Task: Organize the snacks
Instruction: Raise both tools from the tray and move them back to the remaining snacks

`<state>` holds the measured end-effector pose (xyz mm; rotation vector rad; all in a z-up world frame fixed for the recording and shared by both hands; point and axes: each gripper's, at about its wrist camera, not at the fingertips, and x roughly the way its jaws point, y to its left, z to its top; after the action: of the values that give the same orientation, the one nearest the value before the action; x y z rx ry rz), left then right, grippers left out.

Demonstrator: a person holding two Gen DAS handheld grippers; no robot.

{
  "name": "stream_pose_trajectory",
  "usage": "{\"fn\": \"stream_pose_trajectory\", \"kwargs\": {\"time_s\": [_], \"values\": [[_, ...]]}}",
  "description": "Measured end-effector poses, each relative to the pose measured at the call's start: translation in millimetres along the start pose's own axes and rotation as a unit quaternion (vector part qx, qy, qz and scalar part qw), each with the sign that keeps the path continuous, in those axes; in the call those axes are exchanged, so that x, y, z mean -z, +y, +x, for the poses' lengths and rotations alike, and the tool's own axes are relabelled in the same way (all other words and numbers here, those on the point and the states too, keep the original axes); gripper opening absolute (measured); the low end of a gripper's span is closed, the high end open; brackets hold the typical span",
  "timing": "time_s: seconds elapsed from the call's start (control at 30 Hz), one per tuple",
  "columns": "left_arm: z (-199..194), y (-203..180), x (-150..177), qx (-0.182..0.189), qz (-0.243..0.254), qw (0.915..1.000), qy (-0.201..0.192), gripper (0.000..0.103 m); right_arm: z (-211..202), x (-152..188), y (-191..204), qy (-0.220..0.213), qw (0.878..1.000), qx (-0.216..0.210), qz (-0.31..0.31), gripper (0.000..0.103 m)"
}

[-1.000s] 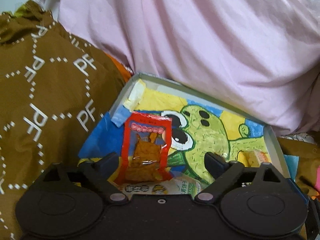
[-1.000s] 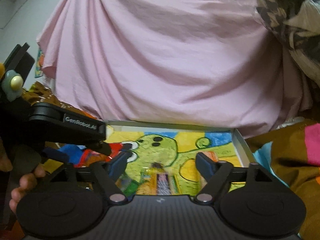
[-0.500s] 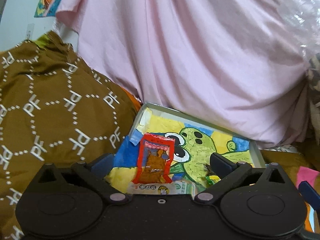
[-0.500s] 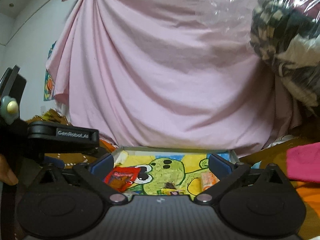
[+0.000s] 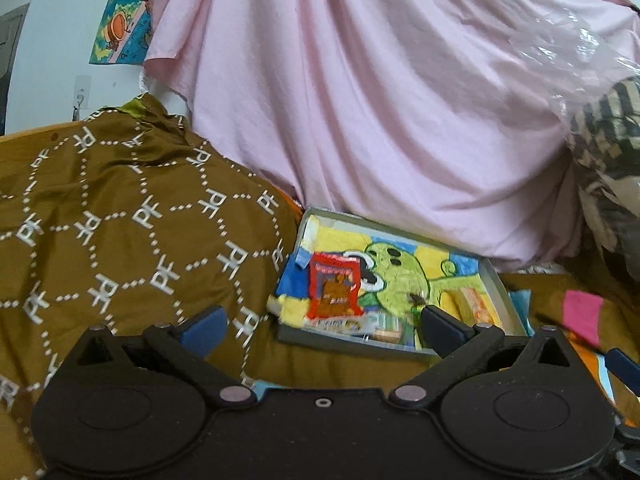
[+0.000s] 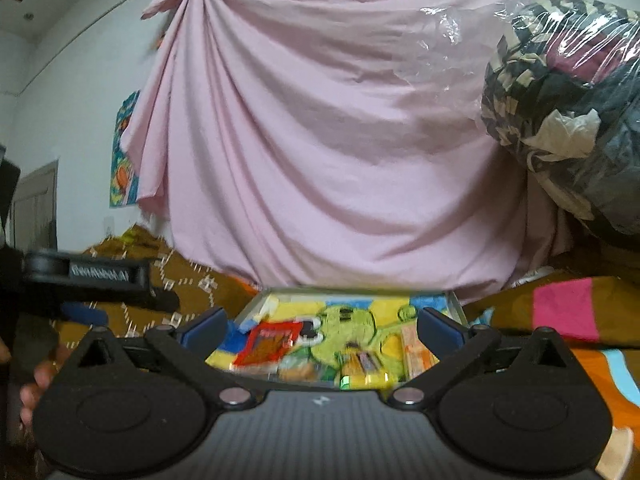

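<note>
A shallow grey box (image 5: 348, 342) (image 6: 456, 304) with a green cartoon drawing on its bottom lies on the brown bedspread. In it lie a red snack packet (image 5: 334, 290) (image 6: 268, 344), a white packet (image 5: 344, 324) along the near wall, an orange one (image 5: 474, 304) (image 6: 416, 346) at the right, and a yellow one (image 6: 366, 368). My left gripper (image 5: 320, 324) is open, empty, back from the box. My right gripper (image 6: 320, 328) is open too, nothing between its fingers. The left gripper's body (image 6: 96, 276) shows in the right wrist view with a hand (image 6: 36, 380) below.
A brown patterned bedspread (image 5: 120, 240) bulges at the left. A pink sheet (image 6: 320, 140) hangs behind the box. A plastic-wrapped bundle (image 6: 568, 100) sits high at the right. A pink and orange cloth (image 6: 564, 312) lies to the right of the box.
Both grippers have pulled back from the box and risen a little, so it looks smaller and farther. Their jaws have widened. The snack packets stay in the box.
</note>
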<state>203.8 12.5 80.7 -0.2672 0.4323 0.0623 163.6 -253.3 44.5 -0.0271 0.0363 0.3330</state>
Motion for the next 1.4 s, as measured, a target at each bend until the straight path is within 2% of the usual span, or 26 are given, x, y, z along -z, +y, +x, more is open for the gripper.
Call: {"fn": "stream_pose_trajectory", "kwargs": {"time_s": [0.23,0.37,0.57,0.73,0.9,1.1,1.4], "values": [[-29.3,13.6,26.7,0.004,0.017,0.9998,0.011,0.102,-34.2,22.3,11.0,0.047,0.999,0.010,-0.016,0.103],[-40.1,19.7,43.9,0.010,0.032,0.9992,0.021,0.102,-50.5,32.0,15.8,0.075,0.997,0.005,0.003,0.103],[-46.3,29.4,70.9,0.011,0.067,0.9965,0.049,0.102,-61.2,50.1,24.2,0.141,0.990,-0.005,0.029,0.103],[-45.8,41.6,88.4,0.005,0.080,0.9938,0.078,0.102,-55.2,63.0,34.3,0.193,0.980,-0.029,0.037,0.103],[-39.2,53.6,101.1,0.012,0.080,0.9901,0.115,0.102,-43.5,76.1,47.1,0.243,0.967,-0.071,0.033,0.103],[-28.7,62.2,116.7,0.021,0.084,0.9855,0.146,0.102,-32.5,88.9,63.3,0.276,0.957,-0.094,0.007,0.103],[-16.5,71.5,124.8,0.012,0.084,0.9832,0.161,0.102,-11.4,101.0,67.5,0.309,0.946,-0.098,0.011,0.103]]}}
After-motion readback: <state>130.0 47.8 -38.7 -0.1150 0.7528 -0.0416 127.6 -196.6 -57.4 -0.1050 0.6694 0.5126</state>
